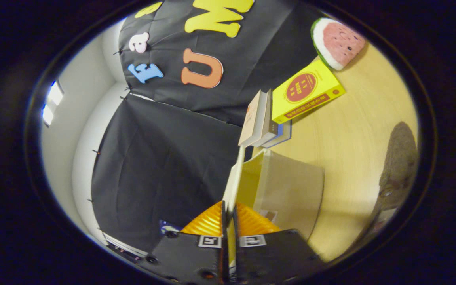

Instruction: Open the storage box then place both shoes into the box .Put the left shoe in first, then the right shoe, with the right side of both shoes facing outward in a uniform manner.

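— Jaws first: what are they doing?

— My jaws (228,215) are clenched on the thin pale lid panel (234,182) of the translucent storage box (287,190). Both fingers press on it, one from each side, and the panel runs edge-on straight ahead between them.

— The view looks rolled over. What is to the left of the panel?

— Beyond my fingers on that side hangs the black cloth wall (160,158) of the booth, with a white wall (77,118) behind it and a bright light fitting (52,103) further off.

— And the box itself?

— It lies just right of the held panel, touching it along the hinge side, resting on the light wooden table (354,138). Its flat frosted side faces me. I cannot see inside it, so I cannot tell whether anything is in it.

— What is past the box?

— A few upright books (261,118) stand just beyond the end of the lid panel, against the cloth. A yellow rectangular box with a red round emblem (305,93) leans on top of them. Further along the table sits a plush watermelon slice (337,41), red with a green rind.

— Any shoes?

— A dark grey-brown fuzzy shape (400,158) lies well apart from the box to the right; I cannot tell whether it is a shoe.
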Action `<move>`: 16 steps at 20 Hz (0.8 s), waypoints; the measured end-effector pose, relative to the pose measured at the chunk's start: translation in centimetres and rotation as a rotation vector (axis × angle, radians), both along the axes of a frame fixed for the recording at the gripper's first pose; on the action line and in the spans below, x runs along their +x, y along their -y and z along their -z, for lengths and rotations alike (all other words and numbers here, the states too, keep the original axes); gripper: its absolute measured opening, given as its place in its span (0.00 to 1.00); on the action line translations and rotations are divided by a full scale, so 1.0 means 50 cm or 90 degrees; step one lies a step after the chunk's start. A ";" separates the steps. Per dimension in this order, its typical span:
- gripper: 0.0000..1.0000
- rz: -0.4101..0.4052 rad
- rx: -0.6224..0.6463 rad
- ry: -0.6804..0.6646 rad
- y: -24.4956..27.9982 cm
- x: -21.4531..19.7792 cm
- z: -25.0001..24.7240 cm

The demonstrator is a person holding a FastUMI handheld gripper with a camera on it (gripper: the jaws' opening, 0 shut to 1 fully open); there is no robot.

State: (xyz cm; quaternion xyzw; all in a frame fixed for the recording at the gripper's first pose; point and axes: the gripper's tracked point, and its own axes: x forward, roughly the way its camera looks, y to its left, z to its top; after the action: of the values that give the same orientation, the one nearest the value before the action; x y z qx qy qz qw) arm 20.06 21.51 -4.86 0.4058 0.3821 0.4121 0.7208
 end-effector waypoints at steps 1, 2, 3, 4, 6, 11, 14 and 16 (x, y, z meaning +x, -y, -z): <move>0.02 -0.003 0.001 0.004 0.007 -0.009 -0.029; 0.02 -0.002 0.003 0.011 -0.004 -0.011 -0.053; 0.03 0.000 0.004 0.016 -0.014 -0.018 -0.075; 0.02 0.000 0.008 0.023 -0.029 -0.022 -0.099; 0.02 0.005 0.008 0.034 -0.064 -0.030 -0.142; 0.04 -0.002 0.011 0.067 -0.189 -0.051 -0.240; 0.04 -0.009 0.008 0.084 -0.279 -0.060 -0.272; 0.07 -0.015 0.003 0.090 -0.337 -0.061 -0.278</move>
State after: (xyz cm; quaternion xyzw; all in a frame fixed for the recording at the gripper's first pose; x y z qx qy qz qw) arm 17.02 38.35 9.05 0.3728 0.3338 0.4491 0.7402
